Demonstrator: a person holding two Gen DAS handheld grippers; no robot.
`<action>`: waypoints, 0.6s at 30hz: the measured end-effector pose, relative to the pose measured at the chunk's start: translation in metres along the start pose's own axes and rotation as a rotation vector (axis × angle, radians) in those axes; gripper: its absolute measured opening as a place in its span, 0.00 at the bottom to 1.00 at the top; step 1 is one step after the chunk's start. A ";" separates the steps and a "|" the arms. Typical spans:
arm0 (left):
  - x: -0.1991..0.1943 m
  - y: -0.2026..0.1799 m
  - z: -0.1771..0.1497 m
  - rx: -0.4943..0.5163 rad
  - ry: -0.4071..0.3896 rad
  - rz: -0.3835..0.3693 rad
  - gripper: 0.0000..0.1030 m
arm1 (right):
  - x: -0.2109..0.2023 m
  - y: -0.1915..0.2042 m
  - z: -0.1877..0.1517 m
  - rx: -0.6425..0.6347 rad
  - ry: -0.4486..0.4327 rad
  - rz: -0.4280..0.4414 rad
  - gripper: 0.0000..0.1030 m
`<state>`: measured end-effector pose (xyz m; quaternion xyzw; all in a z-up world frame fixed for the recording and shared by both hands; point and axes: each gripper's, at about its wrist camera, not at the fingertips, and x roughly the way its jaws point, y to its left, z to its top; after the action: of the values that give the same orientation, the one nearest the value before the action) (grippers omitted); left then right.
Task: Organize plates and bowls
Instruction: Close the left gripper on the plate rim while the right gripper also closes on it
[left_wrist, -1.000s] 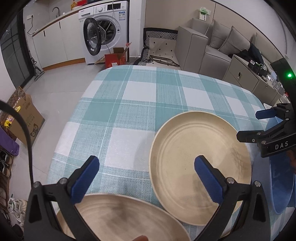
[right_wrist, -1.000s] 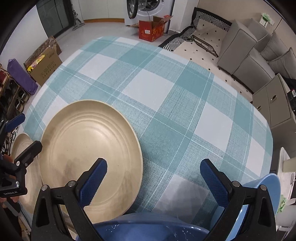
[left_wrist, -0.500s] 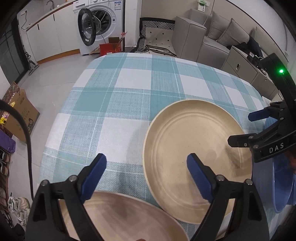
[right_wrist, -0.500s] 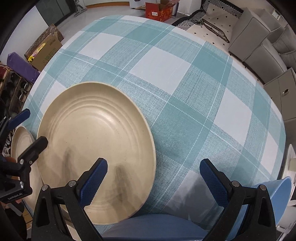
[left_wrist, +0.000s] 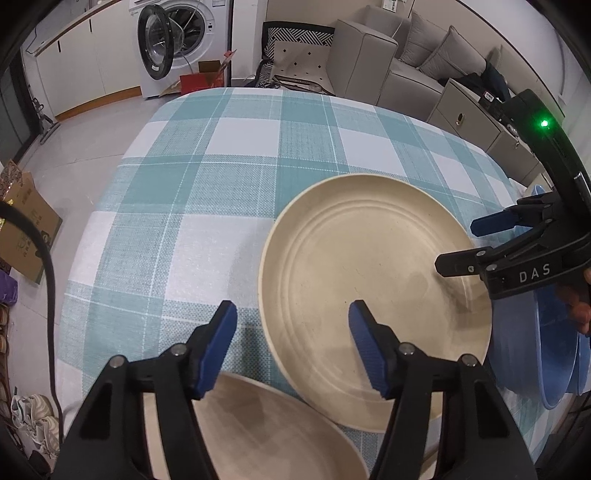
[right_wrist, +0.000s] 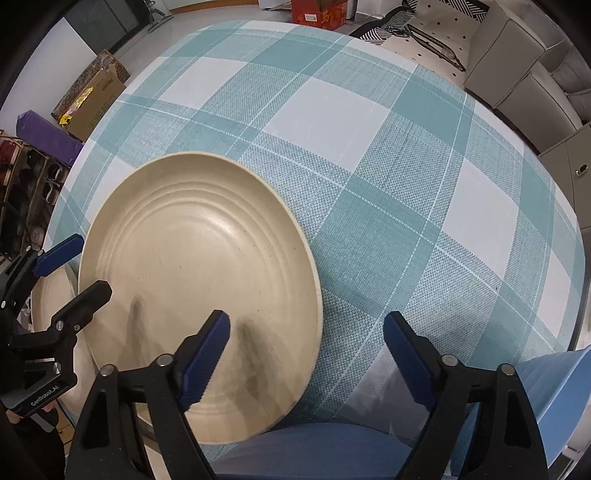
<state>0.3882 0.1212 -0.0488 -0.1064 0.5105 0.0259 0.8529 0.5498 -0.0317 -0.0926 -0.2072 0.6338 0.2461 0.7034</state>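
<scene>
Nearest the left gripper (left_wrist: 291, 343): a cream plate (left_wrist: 258, 432) right beneath, rim between half-closed, still closing fingers, nothing pinched yet. Just beyond, overlapping that rim: a larger cream plate (right_wrist: 199, 288), round, flat, no long axis. Right of the larger plate: blue bowls (left_wrist: 554, 350) under the right gripper (right_wrist: 306, 350), closing, not yet gripping a rim. Beyond: bare checked surface (right_wrist: 369, 147).
</scene>
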 end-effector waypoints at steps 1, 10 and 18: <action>0.001 0.000 0.000 -0.001 0.005 0.002 0.57 | 0.002 0.000 -0.001 -0.002 0.001 -0.001 0.80; 0.007 -0.004 -0.001 0.006 0.036 -0.010 0.47 | 0.007 0.004 0.001 -0.002 0.012 0.023 0.69; 0.008 -0.006 -0.001 0.012 0.038 -0.002 0.42 | 0.007 0.004 0.004 -0.003 0.017 0.047 0.52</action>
<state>0.3923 0.1143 -0.0550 -0.1021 0.5267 0.0199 0.8437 0.5508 -0.0261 -0.0987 -0.1952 0.6441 0.2618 0.6917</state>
